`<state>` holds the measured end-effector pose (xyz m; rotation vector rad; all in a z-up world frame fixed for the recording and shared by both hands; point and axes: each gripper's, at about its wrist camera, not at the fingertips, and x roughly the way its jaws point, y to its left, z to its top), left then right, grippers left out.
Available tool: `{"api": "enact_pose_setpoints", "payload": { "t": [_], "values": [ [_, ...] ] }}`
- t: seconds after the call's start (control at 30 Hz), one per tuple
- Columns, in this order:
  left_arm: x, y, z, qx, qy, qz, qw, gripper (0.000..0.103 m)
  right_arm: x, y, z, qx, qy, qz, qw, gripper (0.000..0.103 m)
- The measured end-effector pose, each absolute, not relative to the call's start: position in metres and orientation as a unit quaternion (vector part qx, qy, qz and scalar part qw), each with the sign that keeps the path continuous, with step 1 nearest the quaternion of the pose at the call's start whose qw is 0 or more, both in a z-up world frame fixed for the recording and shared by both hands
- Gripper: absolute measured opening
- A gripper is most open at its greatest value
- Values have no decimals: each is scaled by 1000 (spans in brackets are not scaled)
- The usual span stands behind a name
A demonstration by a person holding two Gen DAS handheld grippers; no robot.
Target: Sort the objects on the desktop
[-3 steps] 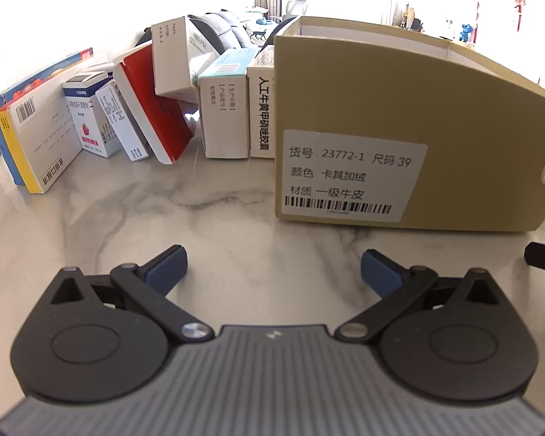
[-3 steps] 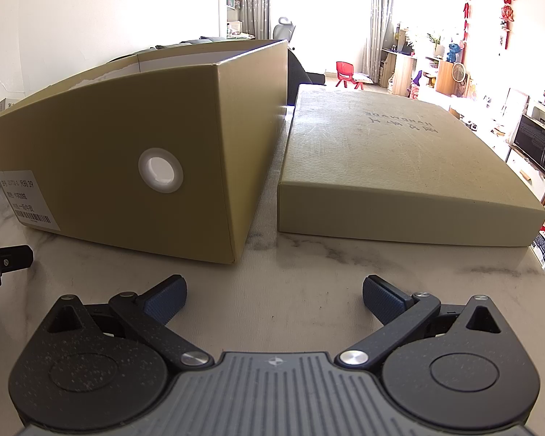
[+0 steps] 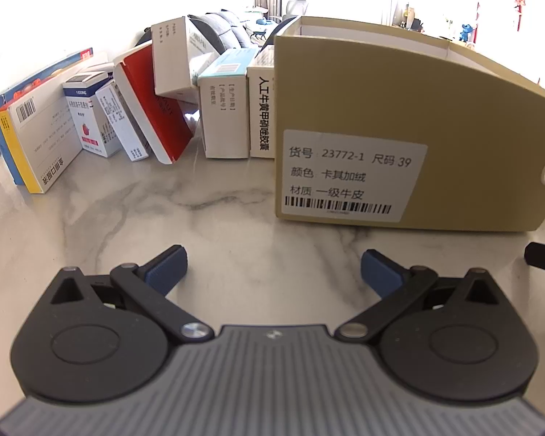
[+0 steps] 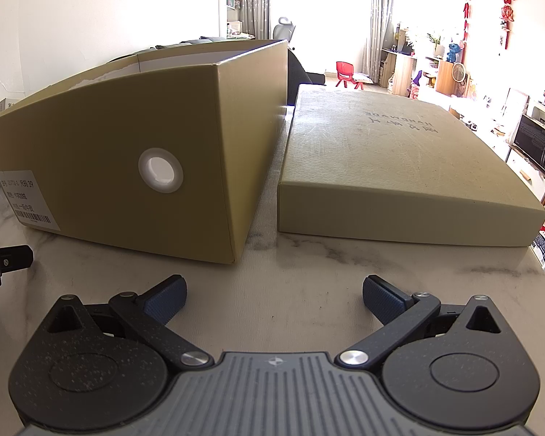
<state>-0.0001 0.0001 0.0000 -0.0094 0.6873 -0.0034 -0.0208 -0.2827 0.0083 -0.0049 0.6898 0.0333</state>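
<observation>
Both claws, left claw and right claw, spread and empty; leaning medicine boxes (loosely propped) could topple if nudged beside the shoe box.

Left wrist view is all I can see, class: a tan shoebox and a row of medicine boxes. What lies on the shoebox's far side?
Observer: A flat lid lies on the marble table, to the right of the shoebox, top face up.
Operator: Does it touch the shoebox?
Observer: No, a narrow gap of table shows between them.
Operator: Is the right tool holding anything?
Observer: No. The right tool is open and empty, over bare table in front of both.
Operator: Anything printed on the lid?
Observer: Faint lettering, upside down from this view.
</observation>
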Motion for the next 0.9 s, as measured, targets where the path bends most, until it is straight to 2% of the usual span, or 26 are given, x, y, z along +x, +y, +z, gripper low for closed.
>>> {"api": "enact_pose_setpoints", "payload": {
  "t": [0.9],
  "values": [
    [-1,0,1,-6,337,-4,941,103,-21,-283,11,-2,338,16,941,103]
  ]
}}
